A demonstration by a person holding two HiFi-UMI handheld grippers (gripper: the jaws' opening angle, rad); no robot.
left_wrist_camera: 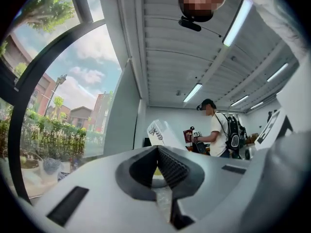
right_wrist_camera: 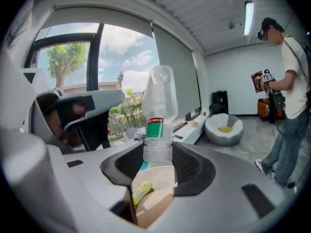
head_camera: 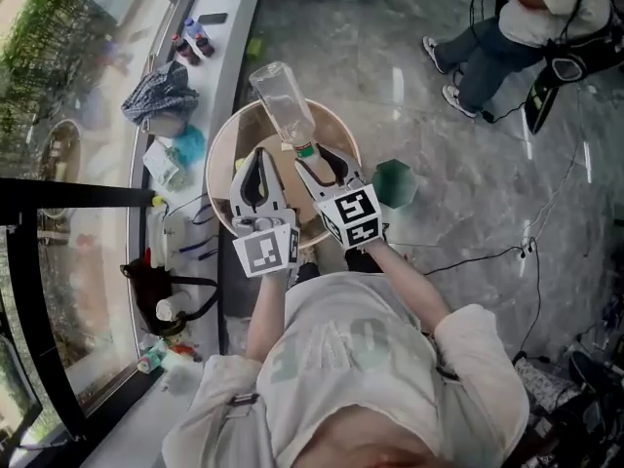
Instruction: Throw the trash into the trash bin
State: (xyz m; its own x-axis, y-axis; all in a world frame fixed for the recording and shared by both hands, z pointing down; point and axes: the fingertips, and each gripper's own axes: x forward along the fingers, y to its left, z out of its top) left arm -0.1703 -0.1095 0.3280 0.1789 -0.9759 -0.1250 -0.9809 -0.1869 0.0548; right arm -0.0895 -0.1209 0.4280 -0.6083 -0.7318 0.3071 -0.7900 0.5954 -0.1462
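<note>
My right tongs (head_camera: 310,159) are clamped on the neck of the clear plastic bottle (head_camera: 282,108). The bottle juts toward the top of the frame, over the round beige trash bin (head_camera: 220,149) at centre. In the right gripper view its green-labelled neck sits between the ribbed pads (right_wrist_camera: 187,165). My left tongs (head_camera: 259,162), just left of the right, have their jaws pressed together.

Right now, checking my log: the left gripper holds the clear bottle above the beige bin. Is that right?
No, it is the right gripper that holds the clear bottle above the beige bin; the right gripper view shows it.
</note>
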